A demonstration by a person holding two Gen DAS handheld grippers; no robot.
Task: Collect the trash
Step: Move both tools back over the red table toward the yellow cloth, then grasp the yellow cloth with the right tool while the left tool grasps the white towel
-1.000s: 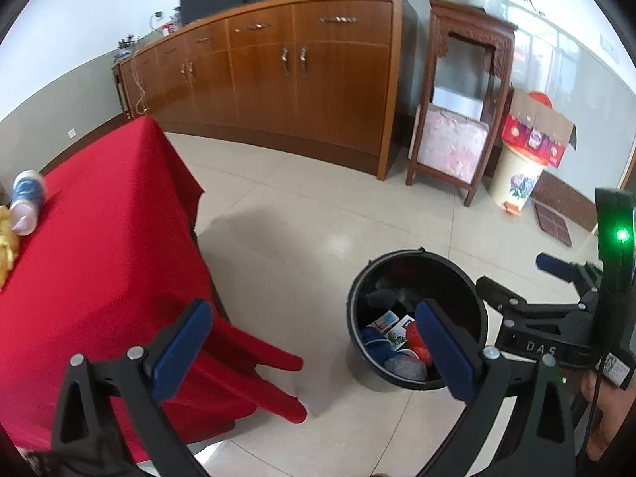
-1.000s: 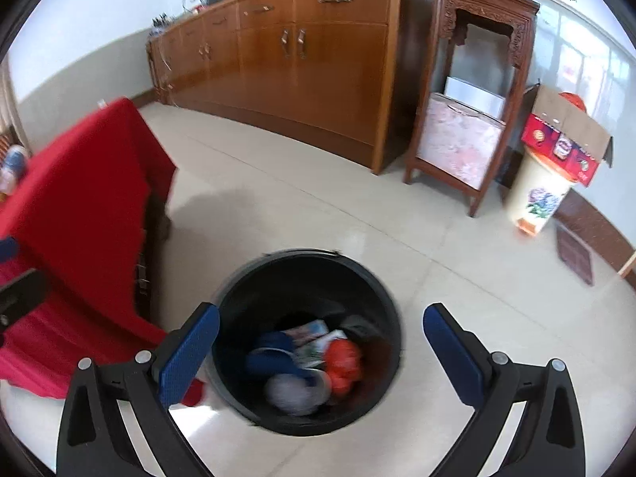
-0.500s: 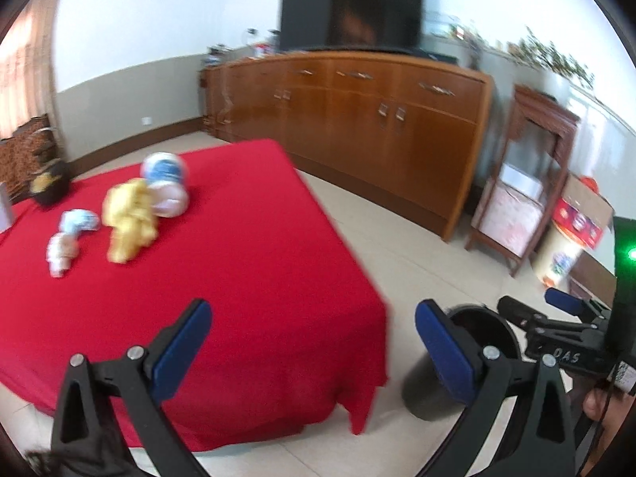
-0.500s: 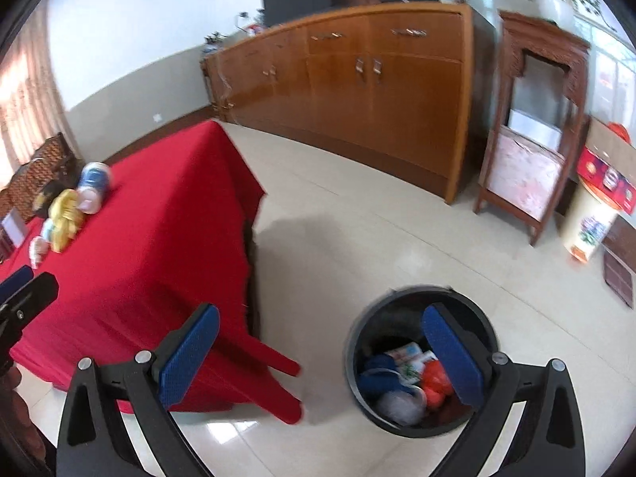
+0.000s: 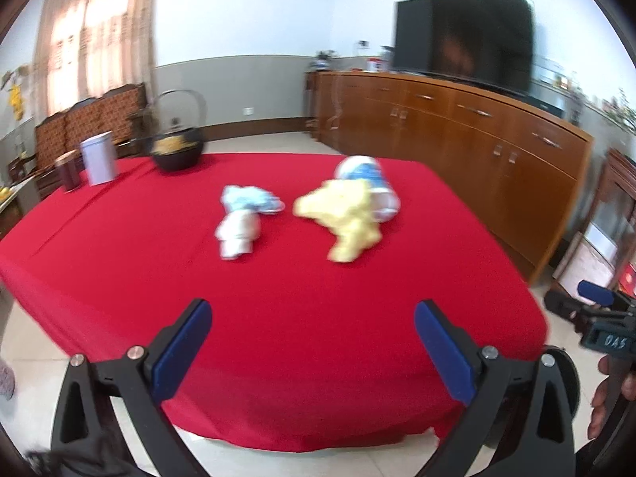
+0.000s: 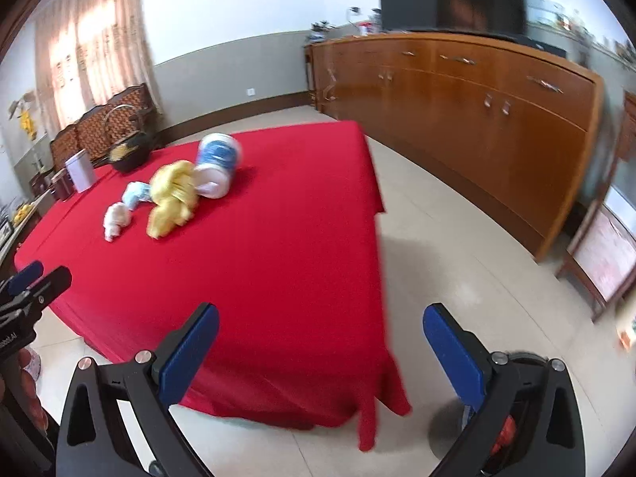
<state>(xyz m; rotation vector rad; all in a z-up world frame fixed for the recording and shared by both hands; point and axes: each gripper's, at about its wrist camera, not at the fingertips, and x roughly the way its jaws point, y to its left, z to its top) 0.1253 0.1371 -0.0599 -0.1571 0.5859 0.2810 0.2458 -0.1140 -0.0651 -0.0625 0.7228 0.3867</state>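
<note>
Gaping wide and empty, left tongs (image 5: 312,348) and right tongs (image 6: 320,351) hover over the red tablecloth (image 5: 278,298).

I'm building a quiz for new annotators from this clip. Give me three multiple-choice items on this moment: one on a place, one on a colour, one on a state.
1. Where does the crumpled yellow wrapper lie?
A. on the floor
B. on the red tablecloth, against the blue-and-white container
C. inside the black kettle

2. What colour are the pads on the claws?
A. blue
B. green
C. orange

3. How do the two claws stand?
A. both shut on trash
B. left shut, right open
C. both open and empty

Answers:
1. B: the yellow wrapper rests on the red tablecloth, touching the blue-and-white container behind it.
2. A: the pads show blue in both wrist views.
3. C: the left claw and right claw have their fingers spread wide with only cloth and floor between them.
</note>
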